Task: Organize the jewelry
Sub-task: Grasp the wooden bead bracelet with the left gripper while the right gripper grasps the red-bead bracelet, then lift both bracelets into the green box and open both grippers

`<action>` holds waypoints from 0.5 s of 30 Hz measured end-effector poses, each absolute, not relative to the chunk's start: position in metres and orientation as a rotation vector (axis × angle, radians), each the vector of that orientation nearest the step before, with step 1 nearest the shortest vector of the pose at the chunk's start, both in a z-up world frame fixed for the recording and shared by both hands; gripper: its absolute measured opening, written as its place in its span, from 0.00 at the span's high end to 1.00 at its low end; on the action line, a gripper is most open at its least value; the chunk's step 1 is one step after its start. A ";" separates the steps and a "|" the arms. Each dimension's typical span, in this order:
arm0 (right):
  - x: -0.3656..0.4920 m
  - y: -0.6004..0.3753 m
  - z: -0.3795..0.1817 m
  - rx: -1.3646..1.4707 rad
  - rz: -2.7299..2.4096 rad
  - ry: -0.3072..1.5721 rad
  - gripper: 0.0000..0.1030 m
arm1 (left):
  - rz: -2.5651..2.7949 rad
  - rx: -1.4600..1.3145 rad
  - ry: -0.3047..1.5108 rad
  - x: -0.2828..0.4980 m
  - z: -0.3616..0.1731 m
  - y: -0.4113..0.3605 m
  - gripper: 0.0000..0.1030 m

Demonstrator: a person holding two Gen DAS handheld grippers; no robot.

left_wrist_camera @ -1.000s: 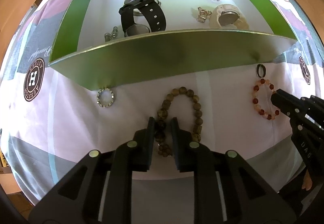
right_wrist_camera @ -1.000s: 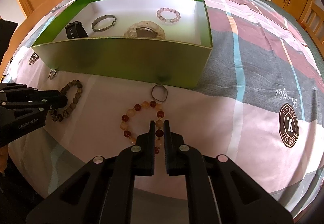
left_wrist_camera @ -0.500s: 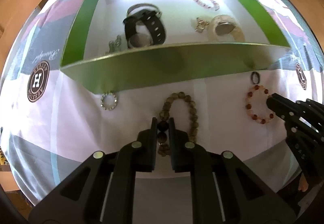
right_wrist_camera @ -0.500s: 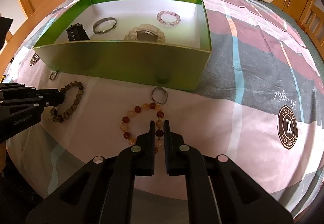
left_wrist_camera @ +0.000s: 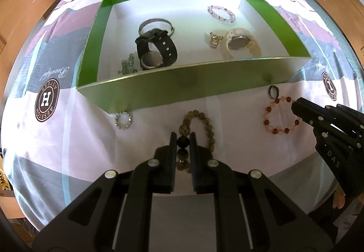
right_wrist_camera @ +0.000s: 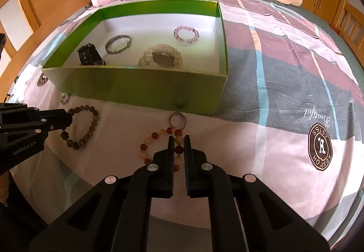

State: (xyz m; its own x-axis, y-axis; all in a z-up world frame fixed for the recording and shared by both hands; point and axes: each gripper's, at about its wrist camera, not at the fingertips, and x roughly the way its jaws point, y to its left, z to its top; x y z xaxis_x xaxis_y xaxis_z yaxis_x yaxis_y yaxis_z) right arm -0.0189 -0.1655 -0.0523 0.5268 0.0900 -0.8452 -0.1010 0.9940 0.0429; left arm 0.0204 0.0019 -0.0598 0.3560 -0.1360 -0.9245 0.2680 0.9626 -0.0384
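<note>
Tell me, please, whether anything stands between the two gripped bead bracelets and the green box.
Only the green box's near wall. The brown bead bracelet and red bead bracelet must clear it; a ring lies at its foot.

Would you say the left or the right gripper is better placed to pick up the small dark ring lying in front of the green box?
Right, probably. The ring lies just beyond the right gripper; the left gripper is well off to the side.

Bright daylight; glare whitens the green box (left_wrist_camera: 145,92) floor; soft shadows fall toward the cameras; fisheye bends and darkens edges.
</note>
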 end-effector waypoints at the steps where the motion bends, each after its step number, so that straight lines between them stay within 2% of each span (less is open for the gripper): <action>1: -0.020 -0.165 -0.050 -0.006 0.117 1.006 0.93 | -0.265 0.125 1.175 0.020 -0.058 0.002 0.90; 15: -0.034 -0.168 -0.013 0.067 0.180 0.905 0.93 | -0.274 0.072 1.129 0.019 -0.036 0.015 0.90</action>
State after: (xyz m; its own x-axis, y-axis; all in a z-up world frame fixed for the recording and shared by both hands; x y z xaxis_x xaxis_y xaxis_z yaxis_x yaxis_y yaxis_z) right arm -0.0337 -0.1680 -0.0130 0.6039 0.1839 -0.7756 -0.1273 0.9828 0.1340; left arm 0.0186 0.0154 -0.0359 0.3977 -0.1799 -0.8997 0.2526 0.9642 -0.0811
